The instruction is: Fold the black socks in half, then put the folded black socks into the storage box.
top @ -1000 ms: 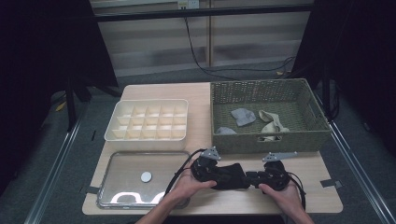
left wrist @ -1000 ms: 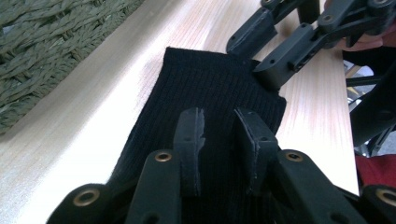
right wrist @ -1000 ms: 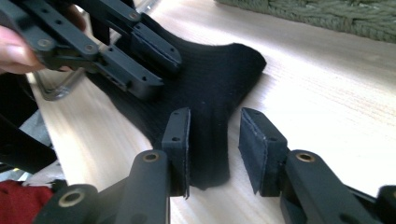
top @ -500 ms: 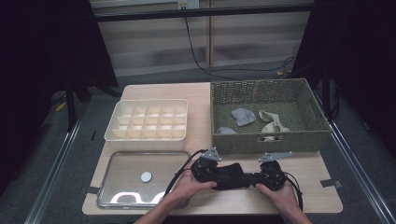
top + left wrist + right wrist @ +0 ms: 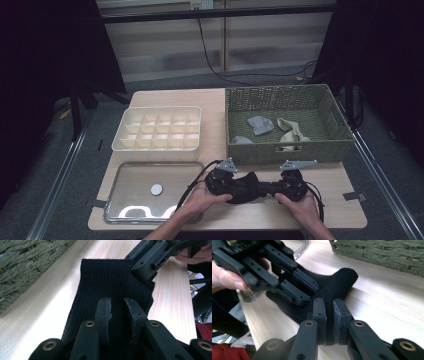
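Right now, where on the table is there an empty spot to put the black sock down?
Bare wood shows along the right front corner of the table, below the wicker basket, and in the strip between the divided box and the basket. The front middle is crowded: both grippers, left and right, hold the black sock. The clear tray fills the left front.

Dim overall in the high view, with black surroundings left and right and the desk (image 5: 215, 100) lit softly from above. White glare along the near edge of the clear tray (image 5: 137, 212). Brighter and washed pale in both gripper views. Soft focus on the far woven basket (image 5: 27, 262); black sock (image 5: 112, 285) nearly textureless in shadow.
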Available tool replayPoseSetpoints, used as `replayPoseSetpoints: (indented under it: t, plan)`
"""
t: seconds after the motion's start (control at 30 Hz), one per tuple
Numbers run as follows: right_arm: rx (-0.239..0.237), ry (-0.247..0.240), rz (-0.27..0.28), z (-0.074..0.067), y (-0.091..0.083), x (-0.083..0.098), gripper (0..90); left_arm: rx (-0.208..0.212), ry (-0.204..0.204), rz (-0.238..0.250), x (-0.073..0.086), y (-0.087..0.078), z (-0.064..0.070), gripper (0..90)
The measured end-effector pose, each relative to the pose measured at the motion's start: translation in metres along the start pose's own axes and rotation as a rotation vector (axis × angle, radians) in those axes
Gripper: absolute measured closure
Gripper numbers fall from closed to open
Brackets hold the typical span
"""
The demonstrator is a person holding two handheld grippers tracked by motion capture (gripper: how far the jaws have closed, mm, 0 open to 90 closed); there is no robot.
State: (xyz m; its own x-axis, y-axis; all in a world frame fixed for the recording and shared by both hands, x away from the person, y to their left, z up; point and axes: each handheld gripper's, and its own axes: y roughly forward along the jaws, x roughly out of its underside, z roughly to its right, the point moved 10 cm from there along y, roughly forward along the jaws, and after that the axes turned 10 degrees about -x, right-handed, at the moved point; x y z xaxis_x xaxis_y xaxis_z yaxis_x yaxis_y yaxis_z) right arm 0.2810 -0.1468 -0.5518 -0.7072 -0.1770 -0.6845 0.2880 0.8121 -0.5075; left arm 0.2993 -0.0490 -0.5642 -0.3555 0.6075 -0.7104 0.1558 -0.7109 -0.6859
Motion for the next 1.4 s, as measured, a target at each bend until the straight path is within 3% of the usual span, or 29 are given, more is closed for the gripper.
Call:
replayPoseSetpoints:
  t: [0.23,0.83,1.03,1.23,1.4]
  plan:
    - [-0.019,0.001,0.022,-0.005,-0.003,-0.004,82.2,-0.014,0.004,-0.001,-0.001,0.001,-0.001,77.2]
    - [-0.045,-0.003,0.066,-0.011,-0.006,-0.014,82.3,0.003,-0.012,0.003,-0.005,0.005,0.002,77.4]
    - [-0.042,-0.015,0.087,-0.01,-0.014,-0.019,82.3,0.009,-0.068,0.067,-0.014,-0.012,-0.006,76.9]
    - [-0.024,-0.011,0.096,-0.006,-0.021,-0.019,82.3,-0.012,-0.037,0.081,-0.013,-0.032,-0.006,75.4]
    - [-0.013,-0.012,0.102,-0.003,-0.025,-0.018,82.2,-0.027,-0.021,0.072,-0.003,-0.047,-0.007,75.1]
